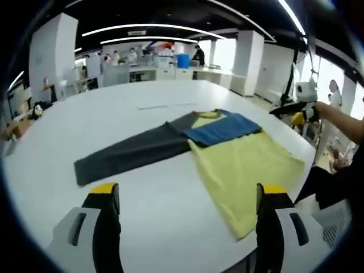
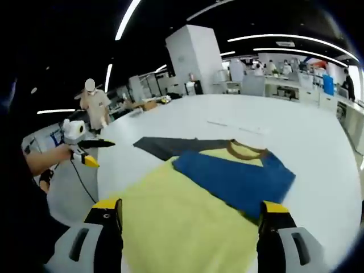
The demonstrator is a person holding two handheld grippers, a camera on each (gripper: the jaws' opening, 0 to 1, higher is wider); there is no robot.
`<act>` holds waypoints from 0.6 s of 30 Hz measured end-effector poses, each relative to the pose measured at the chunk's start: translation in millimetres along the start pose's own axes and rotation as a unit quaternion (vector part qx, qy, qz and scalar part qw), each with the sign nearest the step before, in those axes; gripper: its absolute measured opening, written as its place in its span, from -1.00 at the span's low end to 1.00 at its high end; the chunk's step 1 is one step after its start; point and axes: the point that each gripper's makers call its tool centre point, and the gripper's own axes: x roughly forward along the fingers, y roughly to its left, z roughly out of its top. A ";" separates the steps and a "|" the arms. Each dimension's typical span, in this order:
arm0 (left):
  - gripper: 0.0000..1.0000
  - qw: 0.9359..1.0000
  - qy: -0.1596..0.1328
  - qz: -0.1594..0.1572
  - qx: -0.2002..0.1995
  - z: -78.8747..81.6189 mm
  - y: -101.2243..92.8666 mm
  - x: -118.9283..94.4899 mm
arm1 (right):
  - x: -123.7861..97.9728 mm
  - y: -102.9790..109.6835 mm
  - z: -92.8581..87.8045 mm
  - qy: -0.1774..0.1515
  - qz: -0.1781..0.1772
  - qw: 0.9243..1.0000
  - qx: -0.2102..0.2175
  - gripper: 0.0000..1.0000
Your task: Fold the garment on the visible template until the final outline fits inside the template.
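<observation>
— So where's the shirt?
— Flat on the white table [image 1: 142, 187]: shirt [image 1: 227, 153] with one grey sleeve spread out, blue sleeve folded in; no outline I can make out.
— Grippers?
— Left gripper [image 1: 187, 196], right gripper [image 2: 190, 210] both gape, holding nothing.

1 garment [image 1: 227, 149], 1 table [image 1: 142, 199], 2 grippers

1 yellow, blue and grey garment lies on 1 white table; 1 left gripper [image 1: 187, 196] with 2 yellow-tipped jaws; 1 right gripper [image 2: 190, 210] with 2 yellow-tipped jaws; 1 white column [image 2: 196, 57] stands behind; 1 blue bin [image 1: 182, 60] sits far back.
</observation>
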 end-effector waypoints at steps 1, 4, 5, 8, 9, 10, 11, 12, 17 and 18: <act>0.91 1.000 -0.003 0.017 -0.002 2.6 8.6 -0.4 | -1.0 2.6 -0.8 0.002 0.000 1.000 -0.006 0.98; 0.90 0.999 -0.022 0.047 -0.011 14.0 30.8 -0.5 | -3.3 9.9 -4.0 0.008 -0.002 1.000 -0.017 0.98; 0.90 0.998 -0.025 0.049 -0.014 16.2 34.7 -0.2 | -4.5 13.2 -4.7 0.009 -0.001 1.000 -0.022 0.98; 0.89 0.998 -0.030 0.060 -0.014 22.0 47.5 1.2 | -7.4 20.2 -3.4 0.004 0.002 0.999 -0.033 0.98; 0.89 0.997 -0.030 0.064 -0.013 23.0 52.9 2.6 | -8.0 21.9 -2.6 0.000 0.001 0.999 -0.036 0.98; 0.89 0.997 -0.029 0.068 -0.015 23.0 56.7 3.7 | -7.9 22.3 -2.5 -0.001 0.000 0.999 -0.038 0.98; 0.89 0.997 -0.028 0.073 -0.018 22.9 62.5 5.7 | -7.9 22.8 -2.8 -0.002 -0.002 0.999 -0.041 0.98; 0.88 0.997 -0.028 0.076 -0.020 22.7 66.0 7.1 | -7.8 23.8 -3.2 -0.003 -0.004 0.999 -0.044 0.98; 0.80 0.994 -0.021 0.107 -0.029 18.8 90.0 12.7 | -9.7 29.5 -2.0 -0.014 -0.012 0.998 -0.060 0.98; 0.77 0.993 -0.022 0.115 -0.031 19.0 94.9 13.2 | -10.5 30.6 -2.0 -0.014 -0.014 0.998 -0.064 0.98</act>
